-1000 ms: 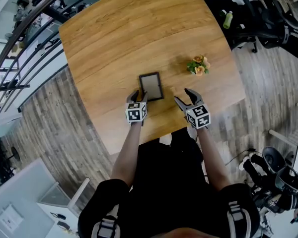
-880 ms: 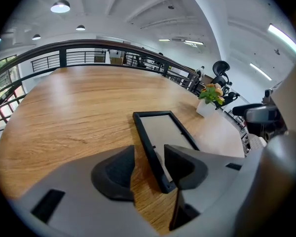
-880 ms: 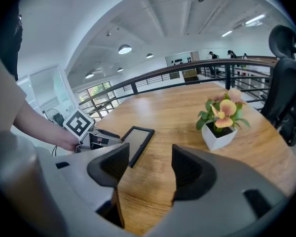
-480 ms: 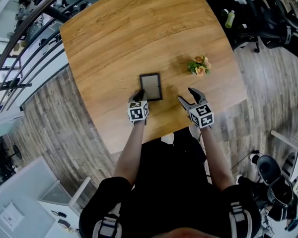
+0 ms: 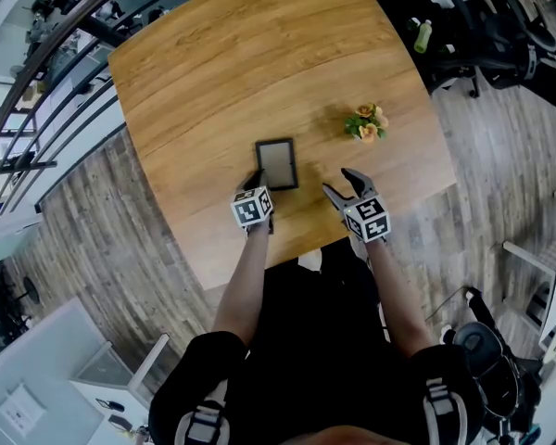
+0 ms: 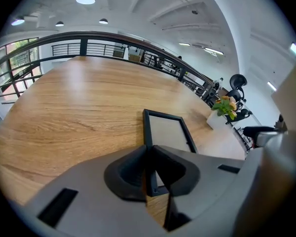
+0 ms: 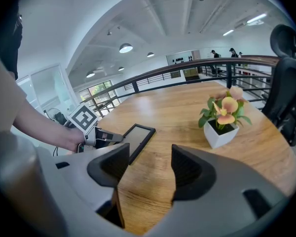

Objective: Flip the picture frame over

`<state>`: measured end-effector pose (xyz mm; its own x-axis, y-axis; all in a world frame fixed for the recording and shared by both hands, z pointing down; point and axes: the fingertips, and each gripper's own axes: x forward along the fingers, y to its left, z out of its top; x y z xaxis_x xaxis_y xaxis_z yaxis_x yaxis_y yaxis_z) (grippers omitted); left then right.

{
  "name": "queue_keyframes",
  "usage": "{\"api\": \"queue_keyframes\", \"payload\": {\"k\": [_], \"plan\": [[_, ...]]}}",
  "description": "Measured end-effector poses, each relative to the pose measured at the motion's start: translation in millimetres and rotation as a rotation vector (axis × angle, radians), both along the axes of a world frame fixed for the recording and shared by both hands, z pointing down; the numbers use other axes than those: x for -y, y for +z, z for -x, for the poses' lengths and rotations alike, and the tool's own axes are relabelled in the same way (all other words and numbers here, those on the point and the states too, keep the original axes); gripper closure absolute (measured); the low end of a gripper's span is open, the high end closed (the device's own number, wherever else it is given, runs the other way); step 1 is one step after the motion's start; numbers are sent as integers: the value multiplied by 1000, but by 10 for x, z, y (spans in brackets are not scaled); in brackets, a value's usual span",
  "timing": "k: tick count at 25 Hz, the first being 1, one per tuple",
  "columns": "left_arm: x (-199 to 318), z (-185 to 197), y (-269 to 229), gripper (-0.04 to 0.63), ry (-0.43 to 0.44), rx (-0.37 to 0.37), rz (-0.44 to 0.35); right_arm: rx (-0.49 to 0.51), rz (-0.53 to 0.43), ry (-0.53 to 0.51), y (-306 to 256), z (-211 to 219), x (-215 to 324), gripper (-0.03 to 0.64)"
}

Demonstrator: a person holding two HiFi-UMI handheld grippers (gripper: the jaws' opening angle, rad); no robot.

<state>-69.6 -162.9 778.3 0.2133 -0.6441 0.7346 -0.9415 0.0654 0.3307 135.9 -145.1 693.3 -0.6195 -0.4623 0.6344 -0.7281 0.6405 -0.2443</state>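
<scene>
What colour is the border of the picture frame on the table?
Black. The picture frame shows best in the left gripper view.

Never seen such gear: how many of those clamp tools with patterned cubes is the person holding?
2. The left gripper, whose jaws have just been closing, holds the picture frame by its near corner; the right gripper, jaws open, hovers over the table.

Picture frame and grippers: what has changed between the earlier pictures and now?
The left gripper has just been closing its jaws: wide open a second ago, they now pinch the near edge of the picture frame. The frame itself still lies flat on the table, not yet lifted. The right gripper stays open and empty beside it, and the potted plant has not moved.
</scene>
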Motion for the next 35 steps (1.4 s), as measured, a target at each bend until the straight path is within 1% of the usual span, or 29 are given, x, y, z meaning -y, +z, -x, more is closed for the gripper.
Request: {"api": "queue_keyframes", "payload": {"k": [3, 7, 17, 21, 25, 29, 35], "plan": [[-8, 0, -4, 535, -23, -12, -2, 2, 4, 0, 12, 11, -45, 350], [-8, 24, -68, 537, -52, -25, -24, 8, 4, -5, -2, 74, -77, 348], [-48, 75, -301, 537, -73, -67, -62, 40, 11, -21, -6, 322, -90, 350], [-84, 89, -441, 537, -56, -67, -88, 47, 26, -26, 73, 430, -148, 351], [-111, 134, -589, 537, -41, -66, -115, 50, 25, -52, 83, 604, -190, 351], [-189, 211, -722, 537, -38, -67, -136, 98, 25, -51, 3, 789, -212, 359], [-288, 354, -926, 537, -30, -74, -180, 153, -11, -66, -168, 1109, -234, 371]]}}
